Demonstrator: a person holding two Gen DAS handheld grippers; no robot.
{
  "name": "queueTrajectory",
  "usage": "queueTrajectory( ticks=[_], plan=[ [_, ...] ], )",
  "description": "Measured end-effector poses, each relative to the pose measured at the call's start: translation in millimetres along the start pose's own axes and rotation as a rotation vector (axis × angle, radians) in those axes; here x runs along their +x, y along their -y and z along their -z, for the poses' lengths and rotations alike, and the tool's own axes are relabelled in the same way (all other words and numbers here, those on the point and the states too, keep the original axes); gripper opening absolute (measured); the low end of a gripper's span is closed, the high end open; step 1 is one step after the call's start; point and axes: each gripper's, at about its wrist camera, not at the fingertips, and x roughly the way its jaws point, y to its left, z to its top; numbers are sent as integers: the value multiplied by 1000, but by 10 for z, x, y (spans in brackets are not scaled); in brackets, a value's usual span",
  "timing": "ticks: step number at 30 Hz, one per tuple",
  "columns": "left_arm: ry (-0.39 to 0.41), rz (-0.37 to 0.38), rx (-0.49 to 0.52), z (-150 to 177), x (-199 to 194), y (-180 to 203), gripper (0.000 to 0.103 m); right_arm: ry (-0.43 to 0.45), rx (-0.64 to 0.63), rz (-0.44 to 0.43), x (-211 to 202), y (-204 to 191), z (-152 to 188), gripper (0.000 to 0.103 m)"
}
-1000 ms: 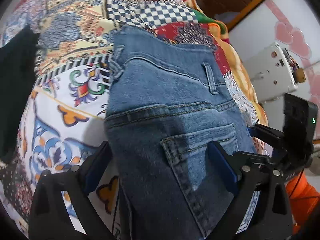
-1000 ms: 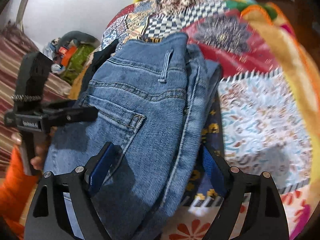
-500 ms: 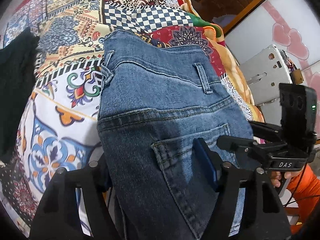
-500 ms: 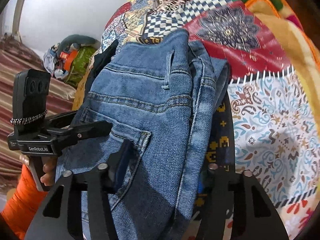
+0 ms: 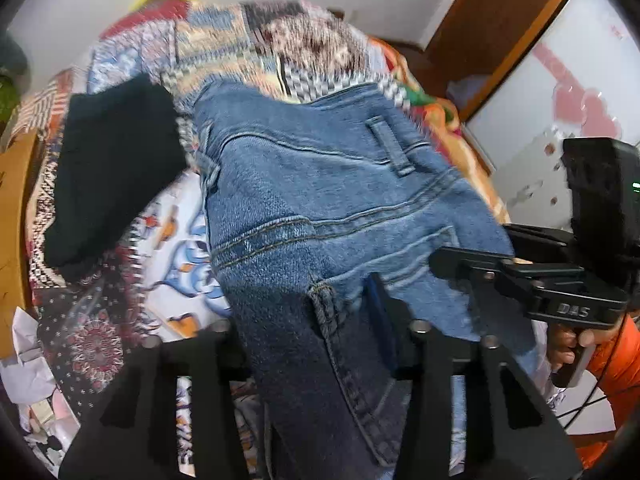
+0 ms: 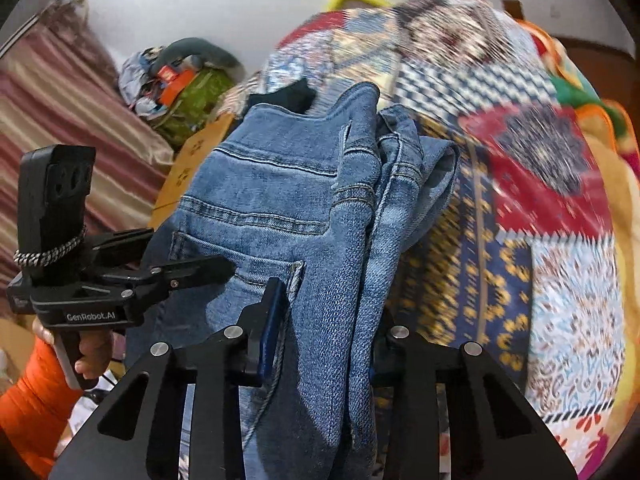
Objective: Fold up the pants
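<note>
Now both claws, left claw (image 5: 308, 316) and right claw (image 6: 324, 320), freshly clamped on blue jeans (image 5: 320, 200)

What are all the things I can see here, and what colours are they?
jeans: one pair, blue denim, on the bedspread, gripped by both tools
bedspread: one, patchwork of red, blue, yellow and white, covering the bed
black garment: one, black, on the bedspread beside the jeans' waistband
heap of clothes and bags: one, green, orange and grey, by the white wall
striped curtain: one, maroon and cream, at the left edge of the right wrist view
wooden door frame: one, brown
left tool: one, black, its jaws have just been closing and now pinch the denim
right tool: one, black, likewise just closed on the denim
sleeve: orange
</note>
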Motion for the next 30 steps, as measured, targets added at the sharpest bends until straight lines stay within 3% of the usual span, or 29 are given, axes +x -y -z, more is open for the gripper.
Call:
queueTrajectory(
  ticks=[5,11,13,15,18,20,24,27,30],
  plan=[
    [99,-48,-4,62,-341,-177,37,-3,-73,-7,96,-315,-138,27],
    [-33,6,-147,110,126,-656,44,-62,-42,47,427,-116,-119,29],
    [-58,13,-155,144,214,-728,59,-90,-11,49,470,24,-84,36],
    [-36,-10,-148,146,201,-774,80,-110,35,22,459,213,-21,42],
    [-30,-9,-135,140,191,-819,85,-131,46,31,420,350,43,55],
    [-60,29,-156,165,263,-877,86,-139,33,33,381,351,90,64],
    [-142,163,-176,209,526,-870,87,-181,28,-23,433,379,227,69],
    [-146,156,-178,168,639,-818,97,-166,23,-55,463,307,299,75],
    [-150,145,-181,88,707,-784,98,-164,-2,-76,555,206,266,75]
  ],
)
